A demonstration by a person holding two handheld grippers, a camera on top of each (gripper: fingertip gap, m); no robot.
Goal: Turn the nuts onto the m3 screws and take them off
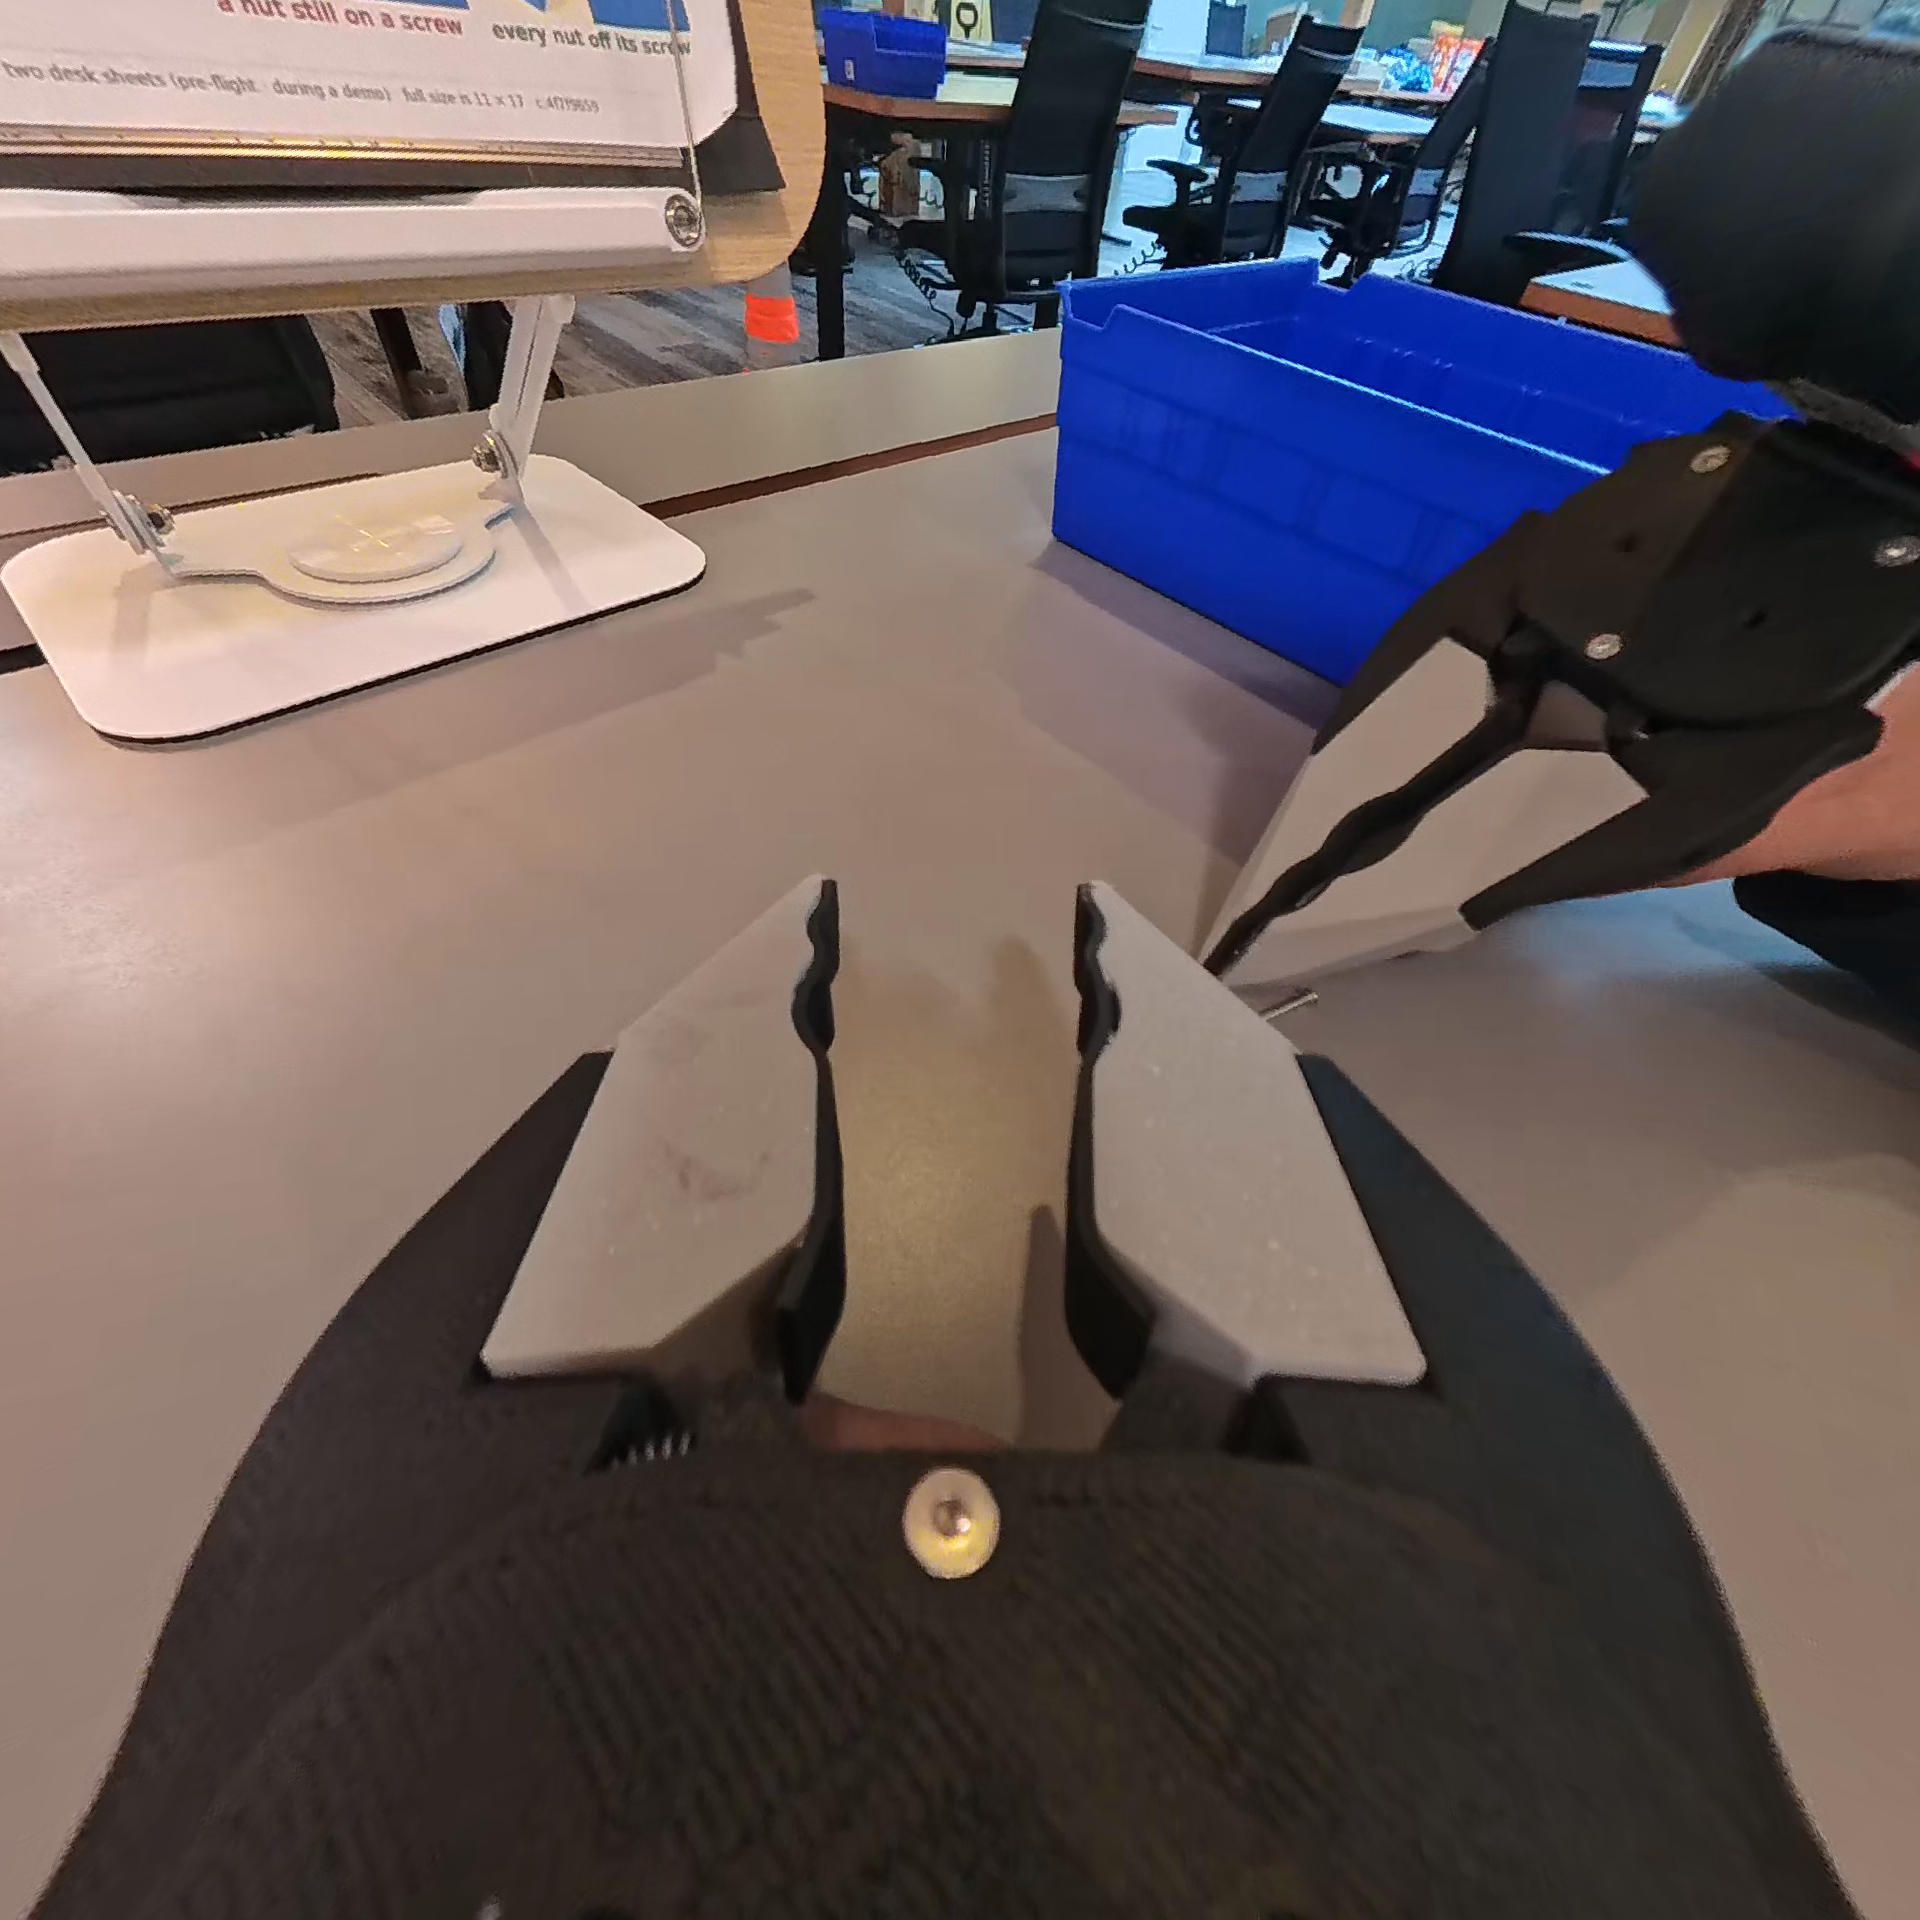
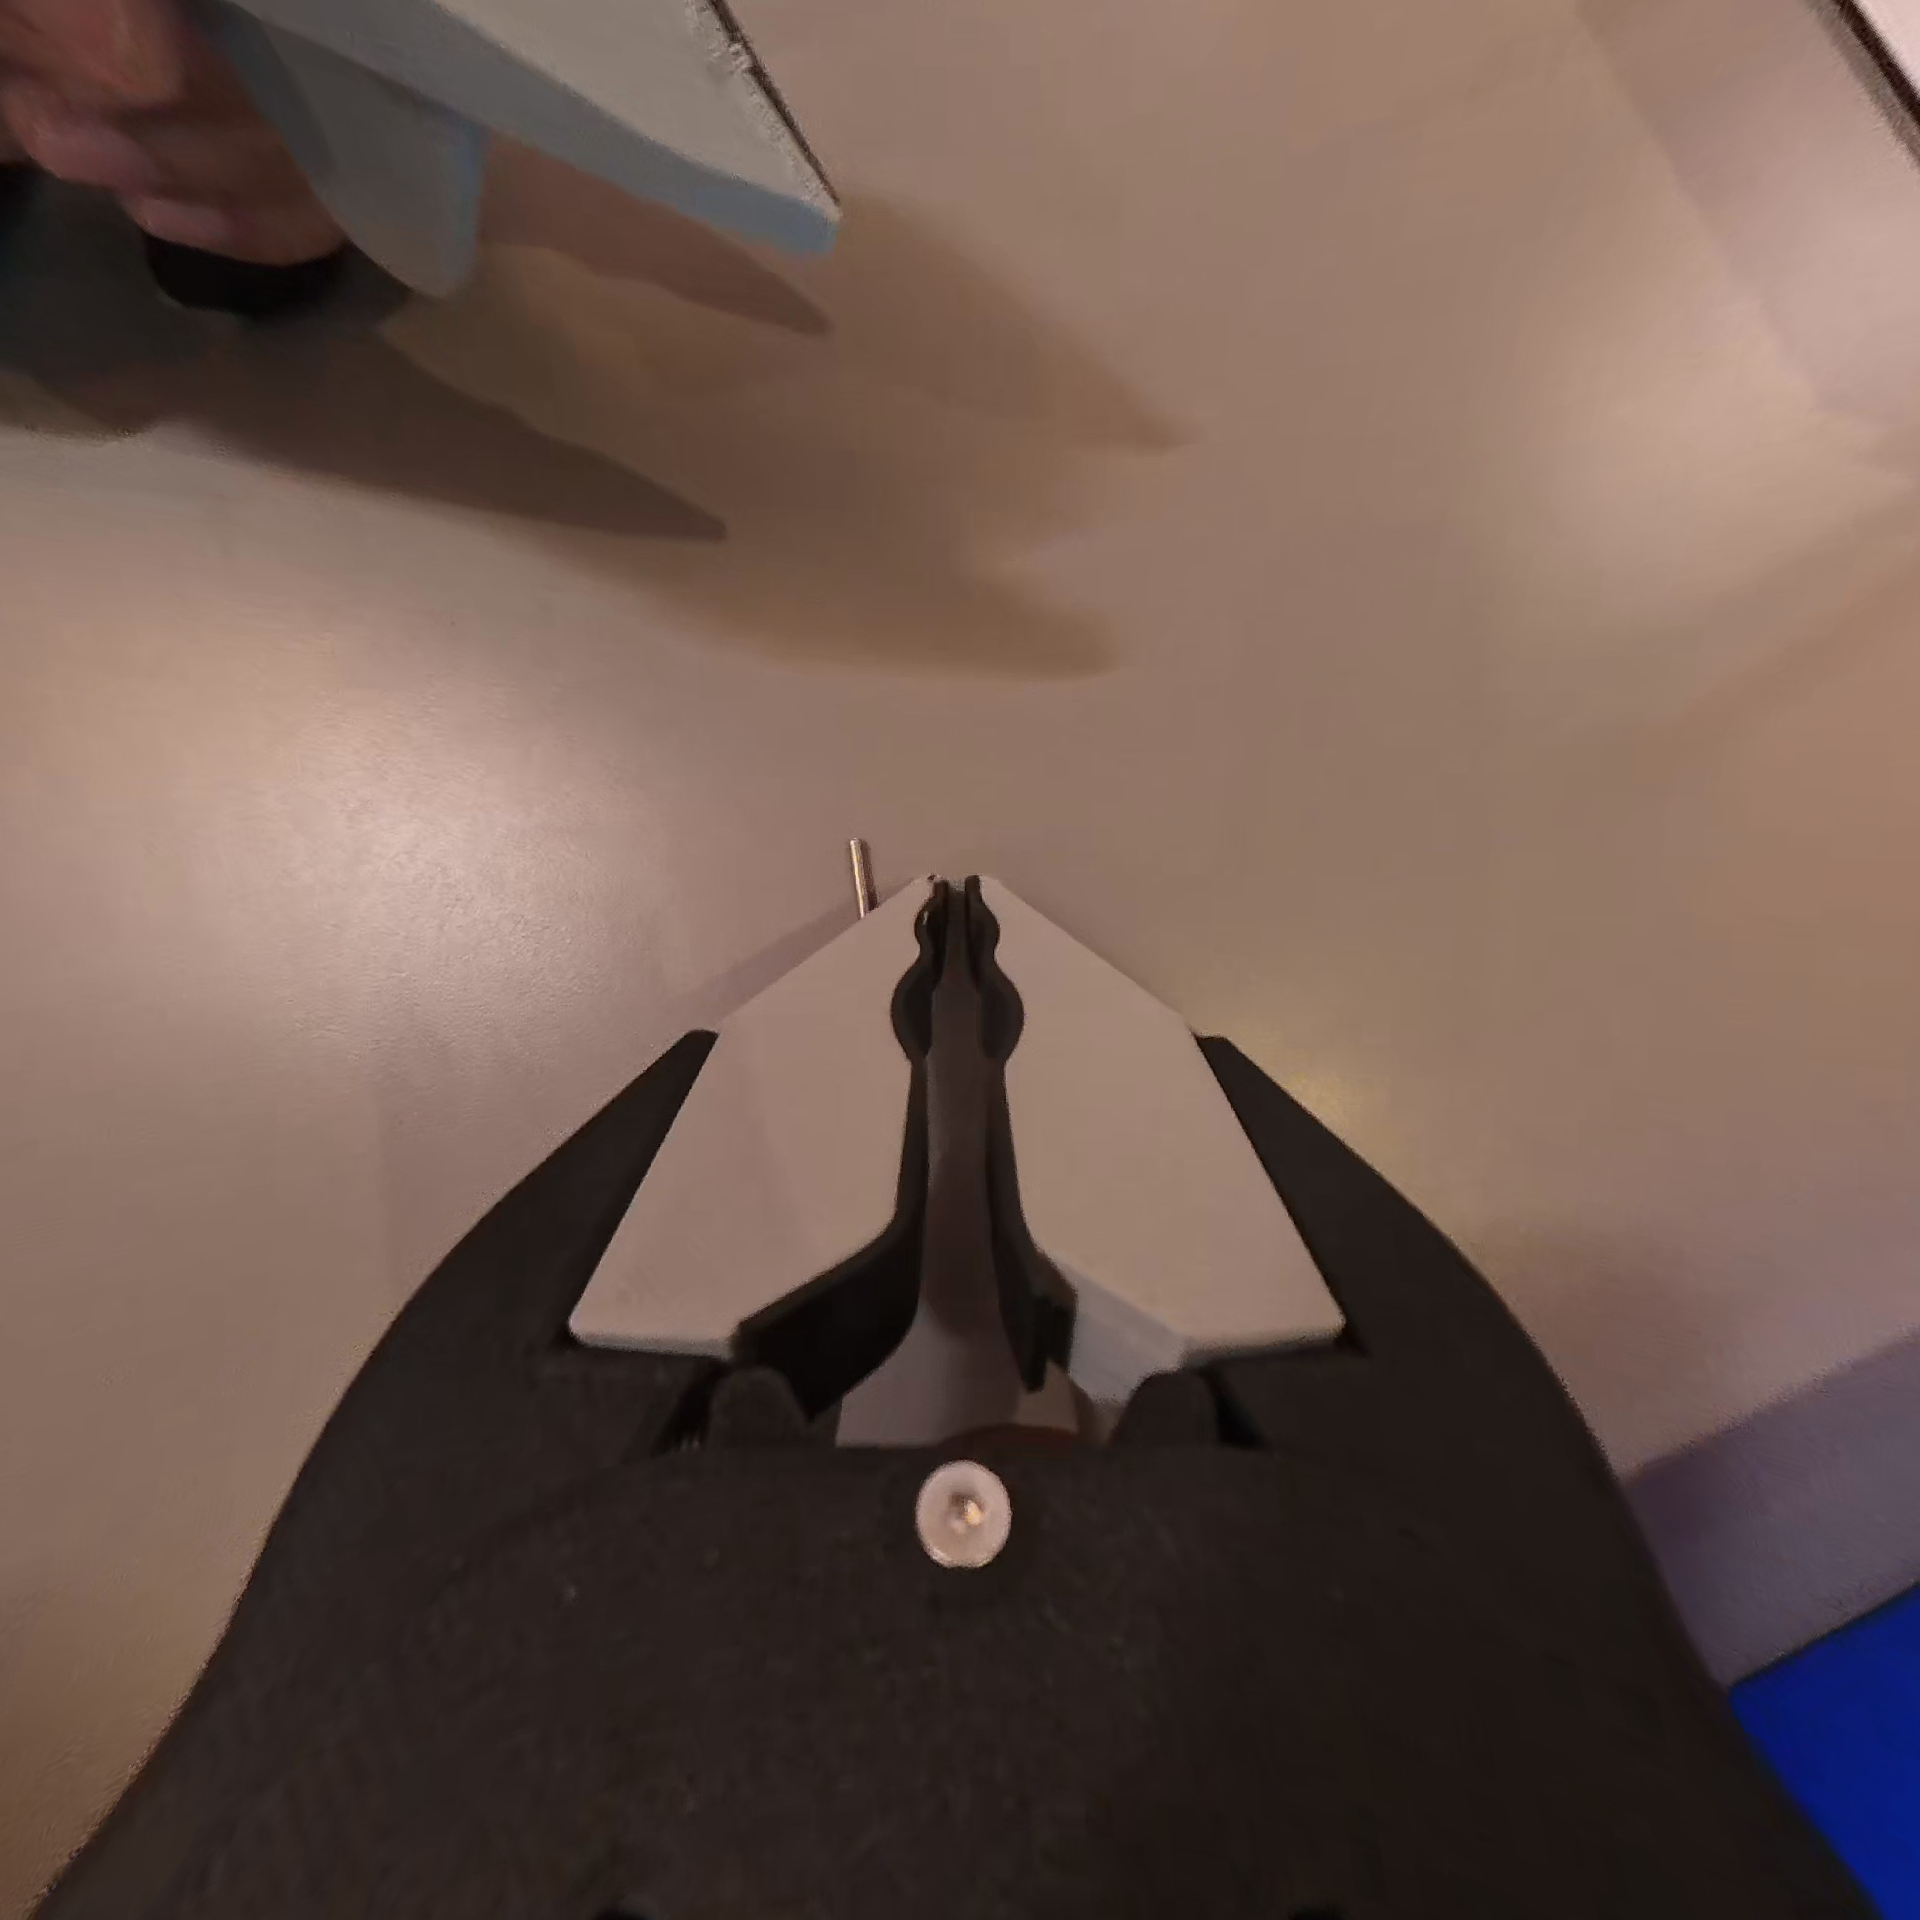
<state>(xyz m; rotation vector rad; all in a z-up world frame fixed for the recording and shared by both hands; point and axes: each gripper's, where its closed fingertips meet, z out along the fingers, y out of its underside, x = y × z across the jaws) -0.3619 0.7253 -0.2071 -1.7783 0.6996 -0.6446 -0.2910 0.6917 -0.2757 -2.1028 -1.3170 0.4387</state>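
Note:
A small metal screw (image 2: 860, 878) lies on the grey table (image 2: 416, 831), just left of my right gripper's tips; it also shows in the left wrist view (image 1: 1288, 1003), half under that gripper. My right gripper (image 2: 954, 883) is shut, tips down on the table beside the screw; nothing shows between its pads. It reaches in from the right in the left wrist view (image 1: 1218, 958). My left gripper (image 1: 956, 904) is open and empty, held low over the table to the left of the screw. One of its fingers (image 2: 623, 125) shows at the top left. No nut is in view.
A blue plastic bin (image 1: 1299, 457) stands at the back right of the table. A white stand (image 1: 353, 603) holding a printed sheet (image 1: 364, 73) stands at the back left. A person's hand (image 1: 1849, 821) holds the right gripper. Desks and office chairs are beyond the table's far edge. The tips of one gripper are about 11 centimeters away from the tips of the other.

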